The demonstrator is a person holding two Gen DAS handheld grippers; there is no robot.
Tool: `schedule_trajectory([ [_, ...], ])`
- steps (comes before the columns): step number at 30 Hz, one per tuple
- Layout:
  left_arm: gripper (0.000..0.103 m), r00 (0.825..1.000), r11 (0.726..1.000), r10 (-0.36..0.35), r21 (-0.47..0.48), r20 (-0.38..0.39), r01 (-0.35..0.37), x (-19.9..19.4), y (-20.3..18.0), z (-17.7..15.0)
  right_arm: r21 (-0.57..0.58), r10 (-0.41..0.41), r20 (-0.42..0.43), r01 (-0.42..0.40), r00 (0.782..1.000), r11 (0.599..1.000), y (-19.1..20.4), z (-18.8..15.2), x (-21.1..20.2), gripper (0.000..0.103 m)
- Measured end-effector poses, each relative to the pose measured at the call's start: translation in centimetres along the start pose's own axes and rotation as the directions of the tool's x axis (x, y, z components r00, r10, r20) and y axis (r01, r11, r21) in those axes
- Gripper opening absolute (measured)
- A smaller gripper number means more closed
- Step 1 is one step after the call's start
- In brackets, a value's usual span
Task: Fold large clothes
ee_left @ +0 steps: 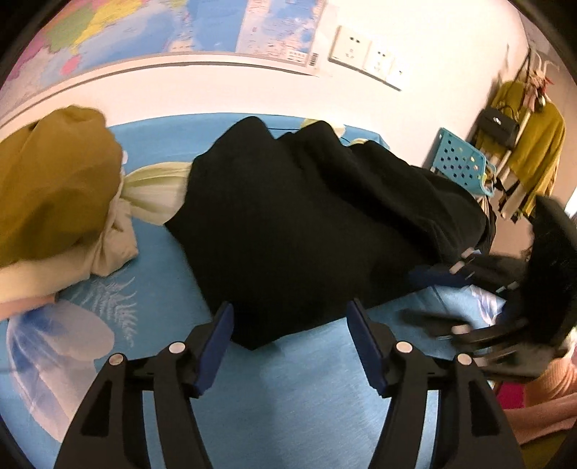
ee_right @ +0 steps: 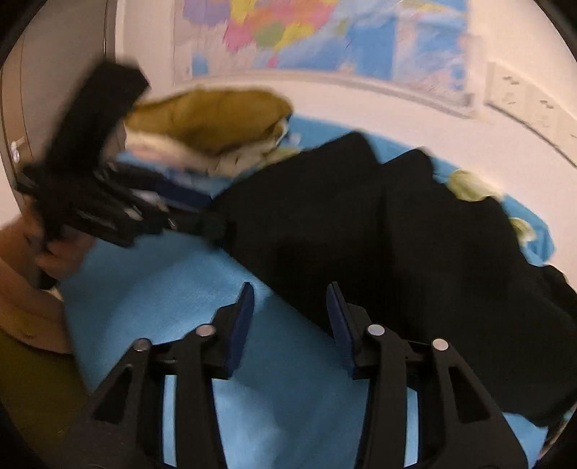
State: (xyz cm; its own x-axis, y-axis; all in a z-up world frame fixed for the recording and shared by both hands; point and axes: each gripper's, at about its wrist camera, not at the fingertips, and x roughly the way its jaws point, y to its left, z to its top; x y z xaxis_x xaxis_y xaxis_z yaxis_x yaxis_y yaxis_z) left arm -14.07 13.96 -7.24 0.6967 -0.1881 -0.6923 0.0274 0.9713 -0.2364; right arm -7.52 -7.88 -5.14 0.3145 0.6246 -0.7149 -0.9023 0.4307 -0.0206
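A large black garment point(ee_left: 306, 216) lies rumpled across the blue bed sheet point(ee_left: 288, 397). In the left wrist view my left gripper point(ee_left: 290, 306) stands open just over the garment's near edge, with the black hem between its blue pads point(ee_left: 216, 342) but not pinched. My right gripper point(ee_left: 443, 274) shows blurred at the garment's right edge. In the right wrist view my right gripper point(ee_right: 291, 288) is open low over the sheet, where the black garment point(ee_right: 396, 252) has its edge. Blurred at the left, my left gripper point(ee_right: 173, 216) is held by a hand point(ee_right: 57, 256).
A mustard garment point(ee_left: 54, 187) and pale cloths point(ee_left: 158, 191) are piled on the bed's far left. A wall with a map point(ee_left: 162, 25) and sockets point(ee_left: 368, 57) runs behind. A turquoise basket point(ee_left: 465, 162) and a clothes rack point(ee_left: 533, 144) stand past the right edge.
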Motion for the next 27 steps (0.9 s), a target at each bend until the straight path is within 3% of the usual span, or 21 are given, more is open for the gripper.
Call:
schedule_trajectory([
  [2,0.063,1.000,1.000,0.003,-0.019,-0.001,-0.003,-0.1,0.8,-0.2,-0.011,-0.015,-0.081,0.014,0.997,1.000,0.1,-0.1,2.0,0.000],
  [3,0.063,1.000,1.000,0.005,-0.029,-0.001,-0.005,-0.2,1.2,-0.3,-0.016,-0.019,-0.093,0.018,0.995,1.000,0.3,0.1,2.4,0.000],
  [6,0.063,1.000,0.998,0.001,-0.061,0.010,0.000,-0.8,2.4,-0.3,0.021,0.036,-0.033,-0.035,0.999,0.999,-0.1,0.9,1.5,0.000],
  [8,0.063,1.000,0.997,0.000,-0.076,0.024,0.002,-1.5,2.9,-0.4,0.025,0.015,-0.002,-0.015,1.000,1.000,0.1,1.1,0.4,0.001],
  [10,0.063,0.999,0.997,-0.009,-0.073,0.032,0.011,-2.0,3.2,-0.4,0.031,-0.006,0.016,0.005,1.000,1.000,-0.2,0.7,-0.8,0.015],
  [11,0.064,0.999,0.998,-0.009,-0.069,0.035,0.011,-2.1,3.2,-0.5,0.037,-0.031,0.023,0.031,0.999,0.999,-0.5,0.4,-1.3,0.041],
  [12,0.065,0.999,0.998,-0.010,-0.064,0.038,0.012,-2.2,3.2,-0.5,0.052,-0.055,0.029,0.054,0.998,0.997,-0.9,0.2,-1.6,0.050],
  [16,0.067,0.999,0.997,-0.031,-0.065,0.032,0.033,-1.6,3.0,-0.6,0.057,-0.087,-0.035,0.089,0.996,0.994,-0.9,0.6,0.2,0.035],
  [17,0.067,0.999,0.997,-0.036,-0.066,0.029,0.038,-1.4,2.9,-0.7,0.053,-0.081,-0.056,0.084,0.995,0.995,-0.9,0.6,1.0,0.015],
  [18,0.067,0.999,0.997,-0.041,-0.065,0.025,0.042,-1.2,2.7,-0.7,0.069,-0.056,-0.058,0.059,0.997,0.996,-0.8,0.7,1.4,0.005],
  [21,0.067,0.999,0.997,-0.042,-0.066,0.025,0.044,-1.1,2.7,-0.8,0.071,-0.050,-0.045,0.053,0.998,0.996,-0.5,1.6,1.5,0.002],
  [27,0.068,0.995,0.994,-0.041,-0.093,0.086,0.049,-3.2,4.0,0.2,0.149,0.078,0.067,-0.087,0.995,0.985,-0.6,5.1,0.9,0.002],
])
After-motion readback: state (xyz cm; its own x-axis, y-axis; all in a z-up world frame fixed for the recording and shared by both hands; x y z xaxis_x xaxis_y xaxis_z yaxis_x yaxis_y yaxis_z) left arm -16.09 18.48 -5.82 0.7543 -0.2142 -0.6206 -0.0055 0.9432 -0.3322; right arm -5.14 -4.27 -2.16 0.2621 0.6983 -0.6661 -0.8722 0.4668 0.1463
